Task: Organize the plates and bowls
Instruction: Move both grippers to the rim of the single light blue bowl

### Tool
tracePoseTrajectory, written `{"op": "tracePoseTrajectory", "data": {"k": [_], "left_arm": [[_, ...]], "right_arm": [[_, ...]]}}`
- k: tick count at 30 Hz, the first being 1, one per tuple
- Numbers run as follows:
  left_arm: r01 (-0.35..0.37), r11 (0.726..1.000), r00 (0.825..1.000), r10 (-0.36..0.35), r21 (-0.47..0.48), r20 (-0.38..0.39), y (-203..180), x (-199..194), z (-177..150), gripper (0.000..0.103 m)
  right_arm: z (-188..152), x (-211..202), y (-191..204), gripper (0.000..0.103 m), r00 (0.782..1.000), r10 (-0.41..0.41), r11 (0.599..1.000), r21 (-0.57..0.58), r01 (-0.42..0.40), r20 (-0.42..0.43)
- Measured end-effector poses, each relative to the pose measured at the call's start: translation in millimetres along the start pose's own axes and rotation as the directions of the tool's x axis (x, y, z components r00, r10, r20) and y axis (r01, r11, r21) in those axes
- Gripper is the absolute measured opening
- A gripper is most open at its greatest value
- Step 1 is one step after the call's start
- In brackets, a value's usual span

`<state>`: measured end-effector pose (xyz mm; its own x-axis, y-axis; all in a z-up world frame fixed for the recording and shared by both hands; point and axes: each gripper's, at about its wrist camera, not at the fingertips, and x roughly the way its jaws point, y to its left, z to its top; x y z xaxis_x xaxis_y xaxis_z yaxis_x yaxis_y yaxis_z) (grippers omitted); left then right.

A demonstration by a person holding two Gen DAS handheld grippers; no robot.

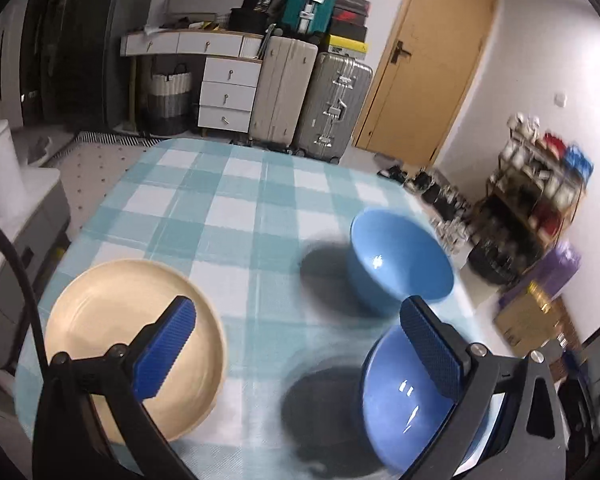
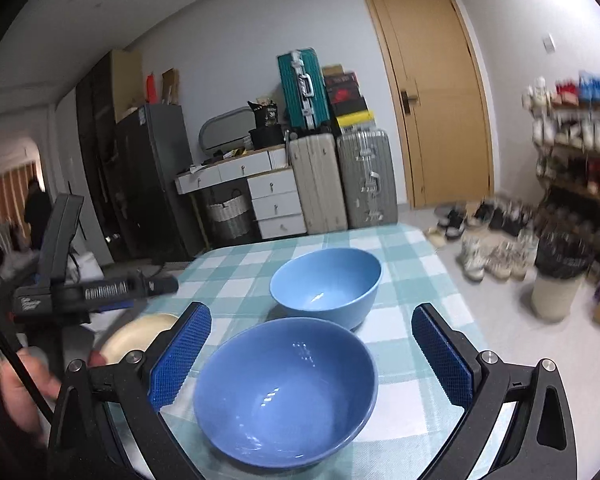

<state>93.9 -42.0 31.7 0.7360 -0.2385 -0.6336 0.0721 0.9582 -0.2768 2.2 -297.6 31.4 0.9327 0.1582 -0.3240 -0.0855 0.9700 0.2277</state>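
Three dishes sit on the teal-checked tablecloth [image 1: 228, 208]. A cream plate [image 1: 112, 320] lies at the near left, partly under my left gripper's left finger [image 1: 166, 350]. A light blue bowl [image 1: 400, 256] stands further back on the right. A darker blue bowl [image 1: 404, 400] is nearest, partly behind the right finger. My left gripper [image 1: 298, 312] hangs open above the cloth between plate and bowls, holding nothing. In the right wrist view my right gripper [image 2: 312, 314] is open, its fingers either side of the darker bowl [image 2: 288, 392], apart from it. The light bowl [image 2: 326, 280] is just behind and the plate [image 2: 140, 336] at the left.
A hand [image 2: 24, 388] holds the left gripper [image 2: 164, 286] over the plate. The table's right edge [image 2: 452, 280] drops to the floor, with shoes [image 2: 484, 256] and a bin [image 2: 556, 280] there. Suitcases [image 1: 332, 108], white drawers [image 1: 228, 96] and a wooden door [image 1: 424, 60] stand beyond the far edge.
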Motion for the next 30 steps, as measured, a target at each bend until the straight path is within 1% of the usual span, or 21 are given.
{"op": "tracePoseTrajectory", "data": {"k": [3, 4, 5, 7, 8, 9, 10, 11, 13, 16, 17, 18, 19, 21, 22, 23, 24, 26, 28, 29, 30], "left_arm": [[-0.038, 0.998, 0.999, 0.037, 0.049, 0.022, -17, 11, 25, 0.103], [-0.046, 0.997, 0.999, 0.045, 0.066, 0.022, -22, 16, 32, 0.103], [-0.049, 0.995, 0.999, 0.048, 0.088, 0.014, -31, 23, 39, 0.103], [-0.008, 0.990, 0.999, 0.014, 0.141, -0.044, -45, 41, 51, 0.103], [0.004, 0.983, 0.997, 0.011, 0.185, -0.080, -53, 53, 57, 0.103], [-0.019, 0.972, 0.994, 0.045, 0.236, -0.105, -61, 65, 62, 0.103], [-0.060, 0.958, 0.990, 0.094, 0.282, -0.107, -66, 75, 67, 0.103], [-0.071, 0.948, 0.988, 0.110, 0.309, -0.111, -69, 82, 71, 0.103], [-0.073, 0.939, 0.979, 0.131, 0.336, -0.155, -71, 105, 79, 0.103], [-0.041, 0.952, 0.951, 0.131, 0.305, -0.281, -66, 146, 84, 0.103], [-0.038, 0.957, 0.947, 0.127, 0.289, -0.296, -64, 153, 84, 0.103], [-0.055, 0.961, 0.944, 0.139, 0.272, -0.299, -62, 159, 83, 0.103], [-0.069, 0.964, 0.941, 0.149, 0.257, -0.305, -61, 166, 82, 0.103], [-0.031, 0.974, 0.925, 0.114, 0.226, -0.363, -60, 181, 78, 0.103], [-0.015, 0.980, 0.911, 0.096, 0.201, -0.402, -59, 190, 75, 0.102], [-0.001, 0.984, 0.902, 0.079, 0.180, -0.424, -58, 194, 72, 0.101], [0.009, 0.988, 0.897, 0.060, 0.155, -0.439, -57, 198, 70, 0.101], [0.027, 0.992, 0.893, 0.031, 0.123, -0.449, -58, 201, 68, 0.101], [0.031, 0.991, 0.894, 0.030, 0.128, -0.447, -61, 203, 66, 0.101], [0.036, 0.989, 0.893, 0.032, 0.142, -0.450, -64, 204, 65, 0.101], [0.026, 0.987, 0.889, 0.050, 0.160, -0.456, -66, 206, 63, 0.101]], "right_arm": [[17, -12, -20, 0.102, 0.998, 0.034, 0.993, 0.111, -0.041, 0.060], [26, -12, -24, 0.102, 0.997, 0.031, 0.992, 0.122, -0.039, 0.064], [38, -10, -28, 0.102, 0.998, 0.021, 0.992, 0.123, -0.029, 0.062], [64, -3, -34, 0.102, 0.999, -0.009, 0.994, 0.107, 0.004, 0.042], [76, 2, -38, 0.102, 0.999, -0.017, 0.995, 0.094, 0.015, 0.029], [87, 7, -42, 0.102, 1.000, -0.016, 0.997, 0.081, 0.014, 0.018], [100, 15, -47, 0.102, 1.000, -0.025, 0.998, 0.058, 0.025, -0.003], [110, 25, -50, 0.102, 0.999, -0.035, 0.999, 0.037, 0.035, -0.024], [131, 51, -61, 0.102, 0.997, -0.031, 0.999, 0.013, 0.032, -0.077], [144, 100, -77, 0.102, 0.981, 0.004, 1.000, 0.028, 0.001, -0.194], [144, 123, -84, 0.102, 0.969, 0.036, 0.998, 0.053, -0.023, -0.246], [141, 147, -91, 0.102, 0.949, 0.064, 0.995, 0.087, -0.039, -0.308], [136, 166, -96, 0.102, 0.930, 0.071, 0.993, 0.112, -0.033, -0.360], [126, 200, -106, 0.102, 0.896, 0.075, 0.988, 0.154, -0.008, -0.438], [119, 219, -111, 0.102, 0.875, 0.095, 0.983, 0.181, -0.009, -0.474], [113, 229, -114, 0.102, 0.868, 0.110, 0.980, 0.199, -0.014, -0.485], [108, 244, -117, 0.102, 0.850, 0.133, 0.975, 0.220, -0.020, -0.510], [95, 266, -118, 0.102, 0.813, 0.143, 0.969, 0.246, 0.001, -0.564], [81, 286, -120, 0.102, 0.762, 0.155, 0.962, 0.271, 0.029, -0.629], [74, 293, -121, 0.102, 0.746, 0.156, 0.958, 0.284, 0.046, -0.648], [69, 300, -124, 0.102, 0.734, 0.158, 0.952, 0.300, 0.066, -0.660]]}}
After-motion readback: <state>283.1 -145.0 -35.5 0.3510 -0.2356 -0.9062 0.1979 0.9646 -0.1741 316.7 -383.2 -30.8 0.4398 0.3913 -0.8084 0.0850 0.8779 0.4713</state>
